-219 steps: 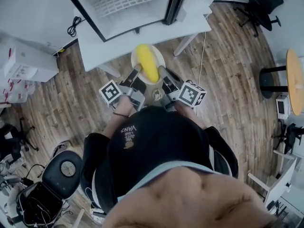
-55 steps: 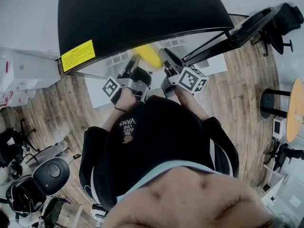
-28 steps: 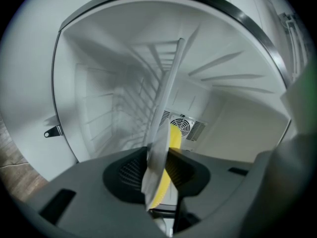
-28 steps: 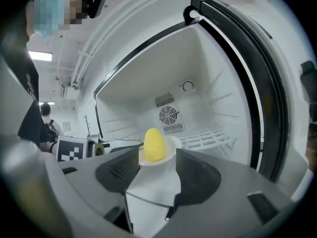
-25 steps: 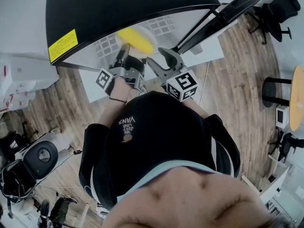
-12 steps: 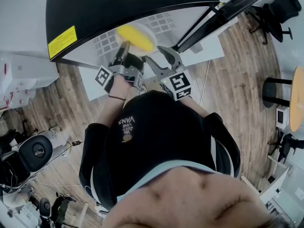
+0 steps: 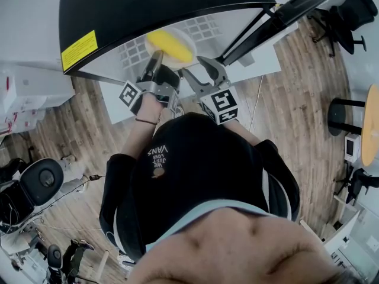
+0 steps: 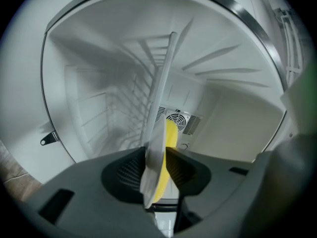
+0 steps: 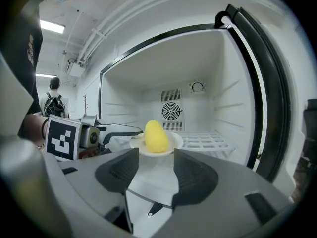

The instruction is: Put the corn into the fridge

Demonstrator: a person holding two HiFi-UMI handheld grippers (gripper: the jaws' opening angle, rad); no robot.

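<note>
Closest to the person, the right gripper (image 9: 156,155) is held at the mouth of the fridge (image 9: 218,78), above the white counter (image 7: 260,68) that carries it. Its fingers are released and wide apart with nothing between them. The plate shows beyond their gap, apart from them.

Just to its left and reaching further in is the left gripper (image 7: 157,57), with its marker cube (image 7: 131,94) outside the fridge and its fingers inside. Those fingers are clenched on the near rim of a white plate (image 9: 174,143). In the left gripper view the plate is edge-on between the two pads, both against it, though the fingers have just been easing open a little.

The corn (image 9: 156,137), a yellow cob, lies on the plate inside the fridge's compartment. The plate sits at the level of the white wire shelf (image 9: 208,140), at its front left. Whether it rests on the wires cannot be told.

Behind it, on the back wall, is a round fan grille (image 9: 172,111). The dark door (image 9: 260,88) stands open at the right.
</note>
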